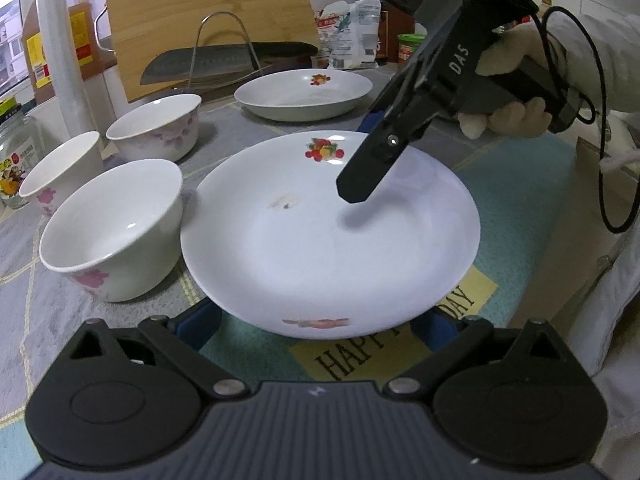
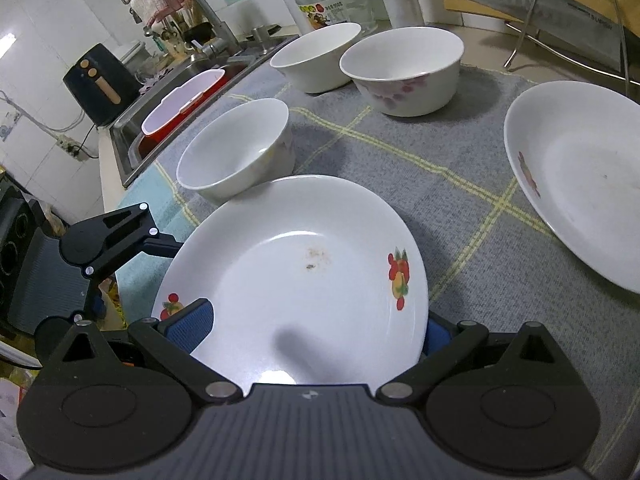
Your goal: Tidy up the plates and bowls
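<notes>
Left wrist view: I count two plates, near (image 1: 328, 240) and far (image 1: 304, 94), and three bowls (image 1: 114, 230); mat (image 1: 520, 208) reads "HAPPY … DAY". My left gripper (image 1: 320, 326) straddles the near plate's rim, jaws wide.

Right wrist view: same counts; my right gripper (image 2: 316, 330) flanks that plate, grip uncertain.

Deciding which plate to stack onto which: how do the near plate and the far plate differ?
The near plate sits between both grippers' fingers; the far plate lies untouched by the knife rack. The near plate has a brownish smear at its centre; the far plate looks cleaner. Both are white, deep, with fruit prints.
</notes>
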`<state>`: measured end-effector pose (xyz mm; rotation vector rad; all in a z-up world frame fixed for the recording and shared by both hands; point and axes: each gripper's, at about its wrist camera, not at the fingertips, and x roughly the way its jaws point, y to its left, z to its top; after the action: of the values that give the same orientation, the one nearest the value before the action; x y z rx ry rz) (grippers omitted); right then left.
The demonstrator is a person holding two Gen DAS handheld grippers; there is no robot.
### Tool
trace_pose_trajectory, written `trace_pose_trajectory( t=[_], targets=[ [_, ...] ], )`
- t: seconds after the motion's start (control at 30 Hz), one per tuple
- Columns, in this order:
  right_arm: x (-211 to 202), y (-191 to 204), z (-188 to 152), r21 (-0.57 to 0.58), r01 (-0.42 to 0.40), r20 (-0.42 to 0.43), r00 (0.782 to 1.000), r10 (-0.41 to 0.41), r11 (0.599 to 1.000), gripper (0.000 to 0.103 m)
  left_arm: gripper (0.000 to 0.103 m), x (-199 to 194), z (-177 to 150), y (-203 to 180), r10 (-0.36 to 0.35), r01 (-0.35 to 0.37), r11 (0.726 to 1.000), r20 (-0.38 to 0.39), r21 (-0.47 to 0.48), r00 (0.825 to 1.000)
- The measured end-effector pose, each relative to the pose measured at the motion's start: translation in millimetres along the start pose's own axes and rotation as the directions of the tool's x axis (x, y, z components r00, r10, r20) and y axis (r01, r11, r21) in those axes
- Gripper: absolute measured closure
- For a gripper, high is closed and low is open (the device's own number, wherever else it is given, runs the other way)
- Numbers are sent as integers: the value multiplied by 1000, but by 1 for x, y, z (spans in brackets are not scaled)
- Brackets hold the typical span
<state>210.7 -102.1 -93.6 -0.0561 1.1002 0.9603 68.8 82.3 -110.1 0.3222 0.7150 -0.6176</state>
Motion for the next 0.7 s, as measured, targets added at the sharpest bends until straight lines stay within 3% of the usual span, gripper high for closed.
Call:
trace_pose_trajectory(
  t=[0.7],
  targets=[
    [-3,3,1,-18,34,-14,999,-34,999,0,3,2,7,-1,-22,22,999,-1,41,1000]
  ],
)
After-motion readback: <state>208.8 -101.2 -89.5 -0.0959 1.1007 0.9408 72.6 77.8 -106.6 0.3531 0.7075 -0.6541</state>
